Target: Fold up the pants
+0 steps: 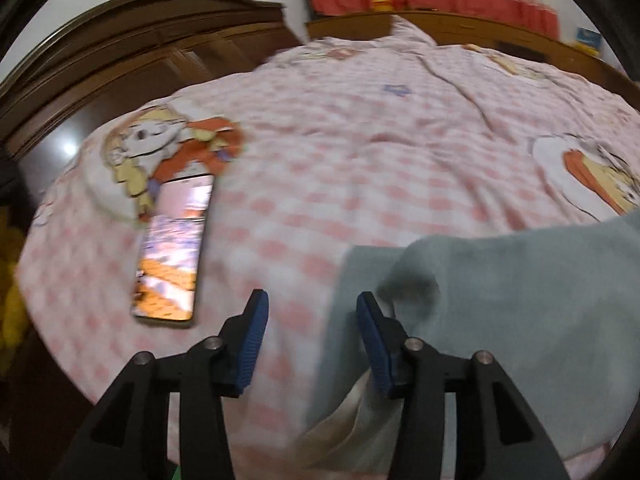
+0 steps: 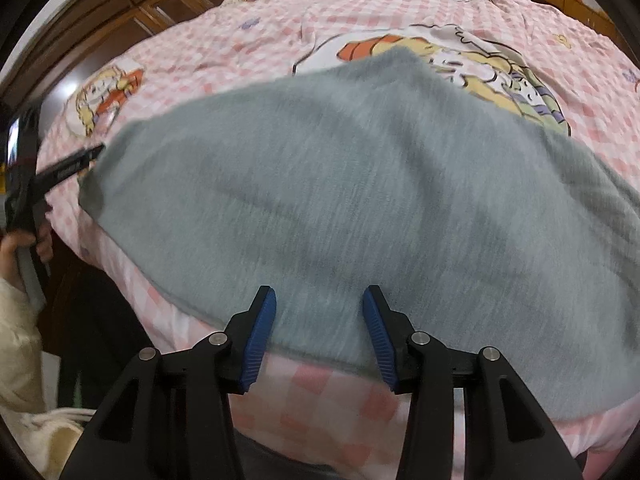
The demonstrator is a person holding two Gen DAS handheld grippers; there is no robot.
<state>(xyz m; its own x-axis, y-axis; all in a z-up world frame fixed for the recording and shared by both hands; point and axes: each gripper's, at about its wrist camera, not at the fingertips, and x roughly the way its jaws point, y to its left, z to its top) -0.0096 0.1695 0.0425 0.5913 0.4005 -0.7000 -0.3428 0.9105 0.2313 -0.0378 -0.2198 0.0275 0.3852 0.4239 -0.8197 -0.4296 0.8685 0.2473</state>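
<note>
A bed (image 1: 360,152) fills most of both views, covered by a pink-and-white checked quilt (image 2: 248,40) printed with cartoon figures in round white patches. In the left wrist view, a phone (image 1: 174,246) lies face up at the centre left of the frame, its screen lit, partly over one cartoon patch. Grey pants (image 2: 340,184) lie spread flat on the quilt across the middle of the right wrist view, their near edge running close to the bed's front edge, at the lower centre of the frame.
</note>
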